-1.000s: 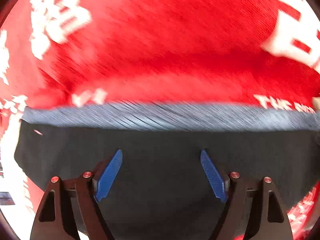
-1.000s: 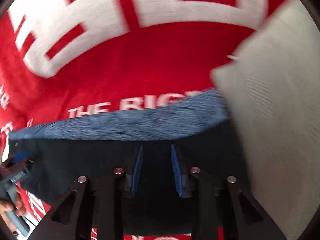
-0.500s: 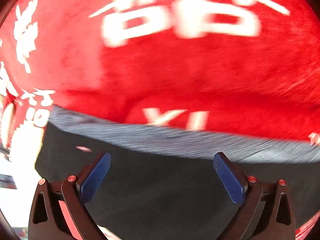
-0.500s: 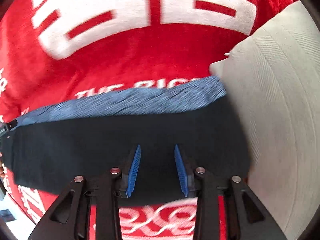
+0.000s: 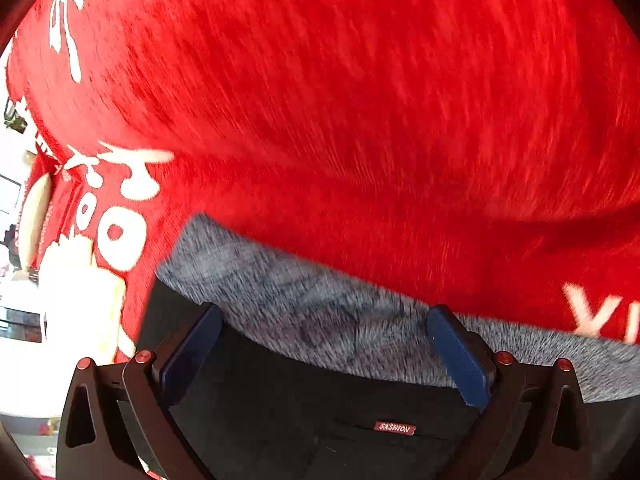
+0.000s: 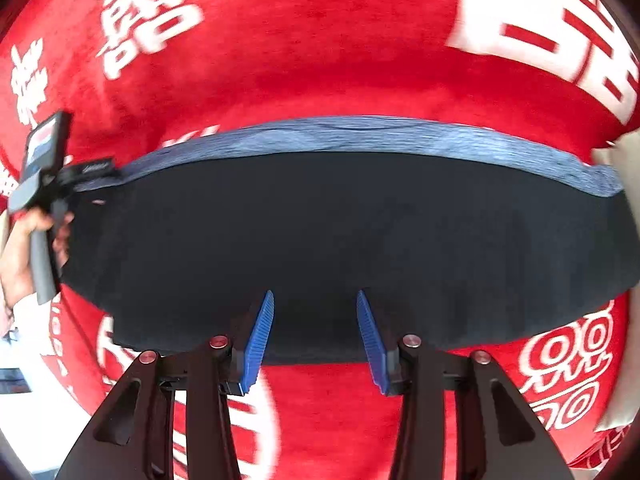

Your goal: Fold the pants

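From my feed this looks like a home, probably a bedroom or living space, though I can't be sure. Nearly everything I see is a plush red blanket (image 6: pixel 320 60) printed with big white characters and lettering, the sort spread over a bed. A pale ribbed cushion (image 6: pixel 624 184) lies at its right edge. At the far left a bright, blurred room strip (image 5: pixel 16 320) shows.

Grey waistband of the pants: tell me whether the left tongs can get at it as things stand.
Probably yes. The left tongs stand wide open right over the grey waistband of the pants, with nothing lying between the pads and the cloth.
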